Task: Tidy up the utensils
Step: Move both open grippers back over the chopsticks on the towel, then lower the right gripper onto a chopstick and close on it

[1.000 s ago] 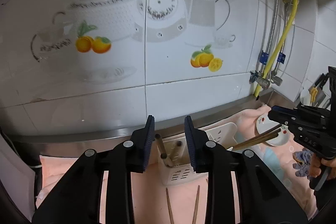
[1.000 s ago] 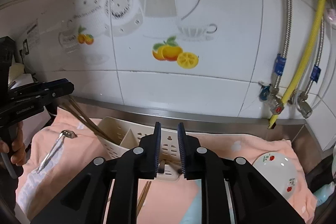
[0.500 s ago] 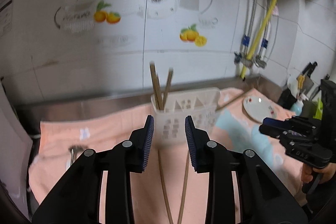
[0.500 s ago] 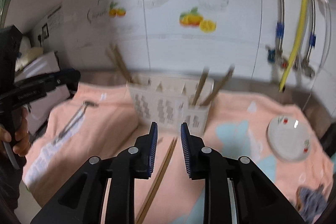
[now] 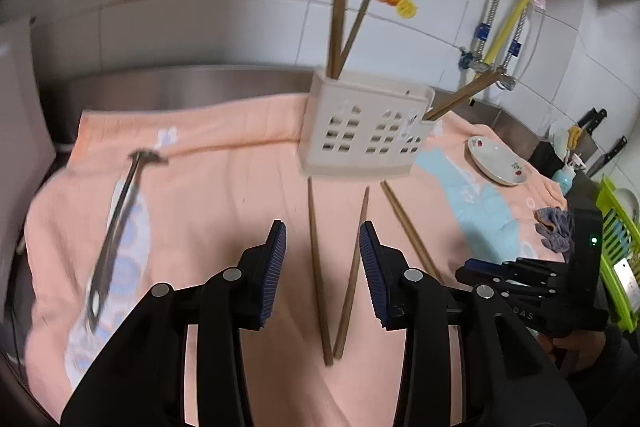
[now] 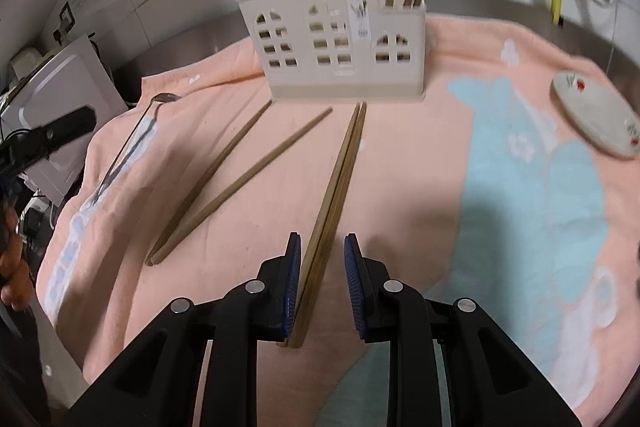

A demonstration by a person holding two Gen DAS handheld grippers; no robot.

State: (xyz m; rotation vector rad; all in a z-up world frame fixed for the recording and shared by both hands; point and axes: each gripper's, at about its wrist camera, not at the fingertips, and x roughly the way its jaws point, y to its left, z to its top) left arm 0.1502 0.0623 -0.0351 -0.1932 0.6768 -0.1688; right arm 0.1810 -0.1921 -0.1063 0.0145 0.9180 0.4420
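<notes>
Already several chopsticks stand in my white holder (image 5: 366,131); my left gripper (image 5: 322,267), jaws opening, and right gripper (image 6: 322,277), jaws apart, each straddle an ungripped pair on the towel (image 6: 420,187), and a ladle (image 5: 116,227) waits.

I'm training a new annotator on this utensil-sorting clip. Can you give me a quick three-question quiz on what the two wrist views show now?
1. True or false: the cream plastic utensil caddy already holds wooden chopsticks at both ends.
2. How many loose brown wooden chopsticks lie on the peach towel? A) two B) four C) six
3. Fill in: the right gripper has a touching pair of chopsticks between its pads, while the long metal spoon lies on the towel to the ____ of the caddy in the left wrist view.

Key: 1 true; 2 B; 3 left
</notes>
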